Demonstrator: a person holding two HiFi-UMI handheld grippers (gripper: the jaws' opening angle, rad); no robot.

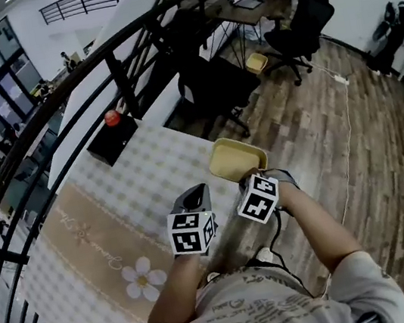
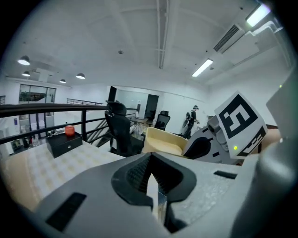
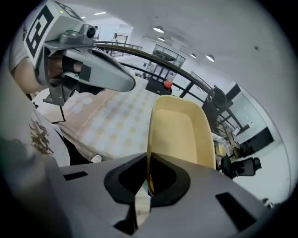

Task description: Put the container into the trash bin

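Container (image 1: 238, 158), a shallow pale-yellow tray, is held in the air at the desk's (image 1: 150, 173) edge, partly over the wooden floor (image 1: 319, 129). The right gripper (image 1: 249, 179) has its jaws clamped on the tray's near rim. In the right gripper view the rim runs edge-on between the jaws and the tray's open inside faces right. The left gripper (image 1: 195, 196) sits just beside it over the desk, not touching the tray. Its jaws are pressed together with nothing between them. From the left gripper view the tray shows ahead, with the right gripper and its marker cube at the right. The desk wears a checked cloth with a beige strip bearing a white flower. At its far corner stands a black box (image 1: 112, 139) with a small red object (image 1: 112, 118) on top, well apart from both grippers. A dark railing (image 1: 117, 64) curves behind the desk. Black office chairs (image 1: 298, 26) stand on the floor beyond.
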